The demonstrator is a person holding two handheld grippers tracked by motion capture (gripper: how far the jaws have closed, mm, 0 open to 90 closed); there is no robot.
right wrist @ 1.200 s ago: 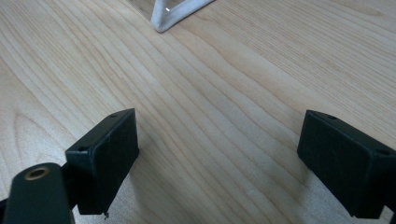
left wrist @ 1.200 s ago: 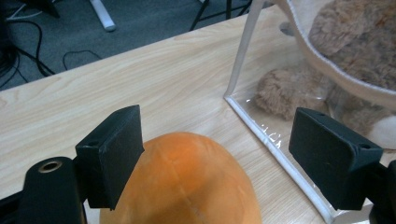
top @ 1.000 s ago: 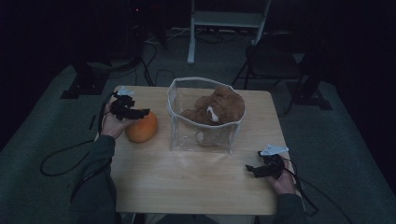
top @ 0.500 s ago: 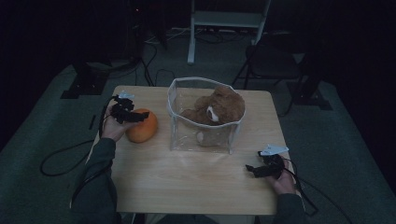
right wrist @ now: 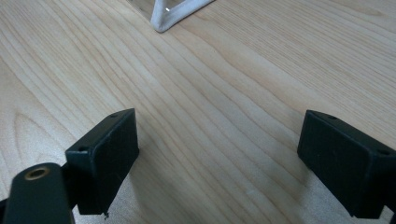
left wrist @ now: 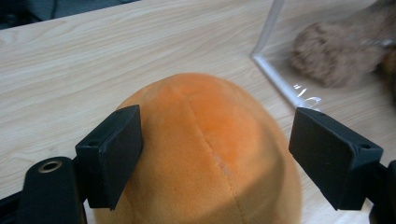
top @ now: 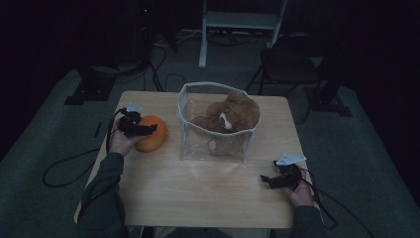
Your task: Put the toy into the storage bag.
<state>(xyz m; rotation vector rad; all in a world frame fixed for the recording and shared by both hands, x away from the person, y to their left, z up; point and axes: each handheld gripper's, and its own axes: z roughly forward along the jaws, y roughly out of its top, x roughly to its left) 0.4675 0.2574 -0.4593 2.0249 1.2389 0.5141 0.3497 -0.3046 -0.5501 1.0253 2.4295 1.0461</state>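
Observation:
An orange plush ball [top: 152, 136] lies on the left part of the wooden table [top: 198, 193]. My left gripper [top: 150, 128] has come down over it from the left. In the left gripper view the ball [left wrist: 205, 154] sits between the wide jaws of the left gripper [left wrist: 215, 140]. One pad [left wrist: 114, 149] lies against the plush and the other pad [left wrist: 334, 156] stands just off it, so the gripper is open. A brown teddy bear [top: 230, 116] sits inside a clear soft-walled box [top: 198, 144]. My right gripper [top: 267, 179] is open over bare wood near the front right, with nothing between the jaws of the right gripper [right wrist: 217, 149].
The box's near corner [left wrist: 275, 79] stands just to the right of the ball, with the bear's fur [left wrist: 336, 51] behind the clear wall. A white corner of the box [right wrist: 173, 14] lies ahead of the right gripper. Cables and chair frames crowd the dark floor around the table.
My left gripper has sunk lower onto the orange ball, which now sits deeper between the jaws. The right hand has kept still.

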